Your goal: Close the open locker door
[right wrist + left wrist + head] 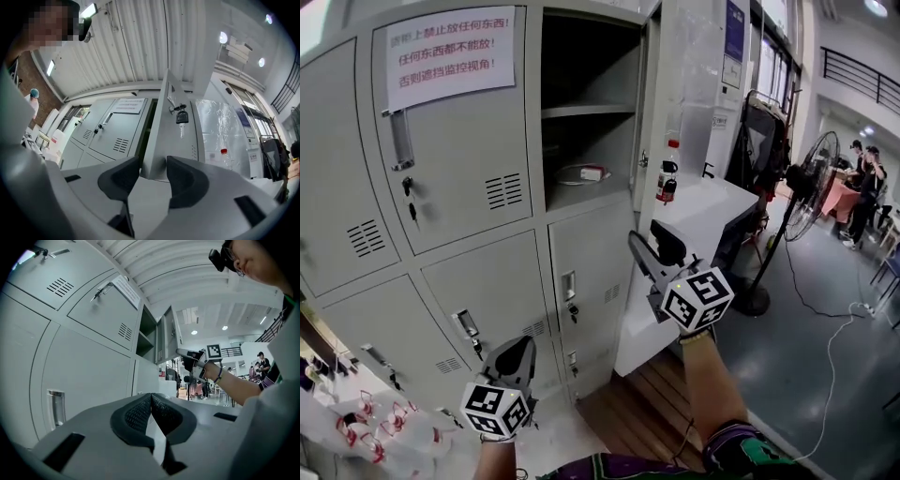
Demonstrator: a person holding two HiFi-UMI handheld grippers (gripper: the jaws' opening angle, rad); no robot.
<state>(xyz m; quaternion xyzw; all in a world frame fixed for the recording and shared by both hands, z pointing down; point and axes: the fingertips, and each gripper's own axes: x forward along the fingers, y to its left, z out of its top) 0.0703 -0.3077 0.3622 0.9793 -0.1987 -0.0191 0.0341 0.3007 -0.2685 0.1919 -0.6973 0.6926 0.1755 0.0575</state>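
1. Toward the right of the head view, the right gripper [654,248], grey plastic with black padded jaws and a black-and-white marker cube [697,298] at its back, is raised toward the upper row of lockers. Its jaws stand apart and released, clamped on nothing.
2. Seen from the right gripper view, the right gripper [152,164] has the lower corner of the open grey metal locker door [176,136] showing edge-on in the gap between its jaws. The corner seems to lie just beyond the pads rather than against them, though the angle makes this hard to judge.
3. That grey metal locker door [649,103] is swung well out from its open compartment [591,141] in the upper row, at the right end of the bank. A black-headed key [182,117] hangs from its lock.
4. Lower and to the left, the left gripper [514,361] points along the closed lower lockers. In its own view the left gripper [151,401] is clenched, pads together with nothing held.
5. Inside the open compartment a shelf crosses the upper part, and a small white object [592,173] lies on the floor.
6. On the neighbouring closed door hangs a white paper notice [450,56] with red print.
7. Beside the lockers, a clear bottle [667,178] with a red cap stands on a white cabinet [712,211], and a black standing fan [811,183] is farther off.
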